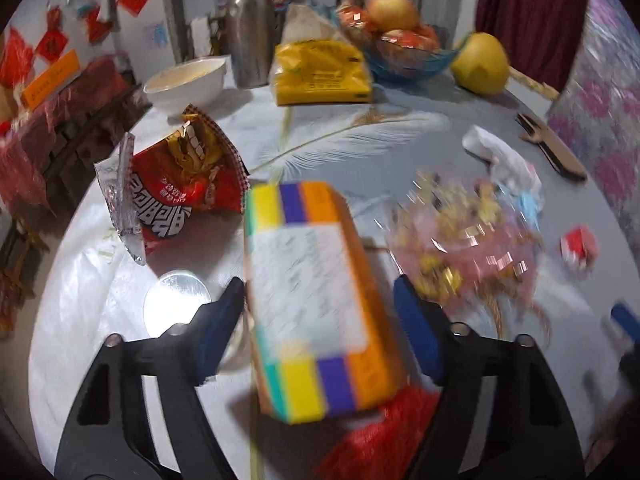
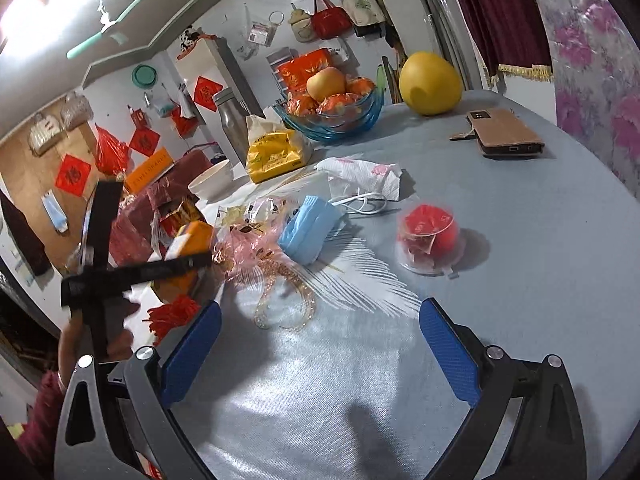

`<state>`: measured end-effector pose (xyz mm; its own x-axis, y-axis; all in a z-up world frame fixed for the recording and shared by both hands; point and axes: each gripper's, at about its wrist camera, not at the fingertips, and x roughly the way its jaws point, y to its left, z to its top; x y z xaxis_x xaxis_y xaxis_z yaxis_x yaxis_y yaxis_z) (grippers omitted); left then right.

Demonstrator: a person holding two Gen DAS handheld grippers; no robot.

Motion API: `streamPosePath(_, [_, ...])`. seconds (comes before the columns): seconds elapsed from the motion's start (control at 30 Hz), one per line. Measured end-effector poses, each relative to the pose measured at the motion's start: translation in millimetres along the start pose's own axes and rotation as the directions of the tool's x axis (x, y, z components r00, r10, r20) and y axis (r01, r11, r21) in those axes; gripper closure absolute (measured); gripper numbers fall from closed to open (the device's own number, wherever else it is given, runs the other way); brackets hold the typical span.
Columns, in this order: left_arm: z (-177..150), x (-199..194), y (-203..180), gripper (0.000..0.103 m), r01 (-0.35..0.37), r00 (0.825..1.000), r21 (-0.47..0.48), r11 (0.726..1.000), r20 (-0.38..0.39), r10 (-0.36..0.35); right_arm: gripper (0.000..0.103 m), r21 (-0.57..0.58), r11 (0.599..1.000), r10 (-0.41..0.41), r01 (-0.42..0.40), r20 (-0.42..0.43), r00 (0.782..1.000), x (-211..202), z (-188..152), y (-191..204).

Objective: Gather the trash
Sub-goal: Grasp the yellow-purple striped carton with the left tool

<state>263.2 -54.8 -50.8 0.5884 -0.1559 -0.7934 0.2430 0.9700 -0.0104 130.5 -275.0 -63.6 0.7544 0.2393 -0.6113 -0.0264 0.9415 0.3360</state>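
A striped orange, yellow and purple carton (image 1: 316,304) lies between the open fingers of my left gripper (image 1: 320,328); neither blue pad touches it. It also shows in the right wrist view (image 2: 192,240). A red snack bag (image 1: 184,184) lies to its left. A pink cellophane wrapper (image 1: 460,240), a blue face mask (image 2: 310,226), a crumpled tissue (image 2: 364,176) and a red jelly cup (image 2: 430,236) lie on the table. My right gripper (image 2: 320,356) is open and empty above bare tablecloth, short of the wrapper.
A white bowl (image 1: 188,80), a steel bottle (image 1: 248,24), a yellow tissue pack (image 1: 320,72), a blue fruit bowl (image 2: 336,116), a pomelo (image 2: 430,82) and a phone in a brown case (image 2: 504,132) stand at the back. Red shreds (image 2: 172,316) lie near the left edge.
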Motion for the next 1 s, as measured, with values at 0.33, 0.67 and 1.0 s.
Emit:
streamPosePath(0.33, [-5, -5, -10, 0.033, 0.036, 0.999, 0.004, 0.999, 0.009, -0.036, 0.006, -0.012, 1.000, 0.003, -0.003, 0.001, 1.000, -1, -3, 4])
streamPosePath(0.67, [-13, -46, -5, 0.042, 0.032, 0.993, -0.017, 0.999, 0.115, -0.029, 0.006, 0.034, 0.999, 0.040, -0.040, -0.003, 0.999, 0, -1, -5])
streamPosePath(1.0, [-47, -125, 46, 0.042, 0.002, 0.972, -0.119, 0.993, 0.234, 0.026, 0.006, -0.053, 0.998, 0.029, -0.030, -0.022, 0.999, 3, -7, 22])
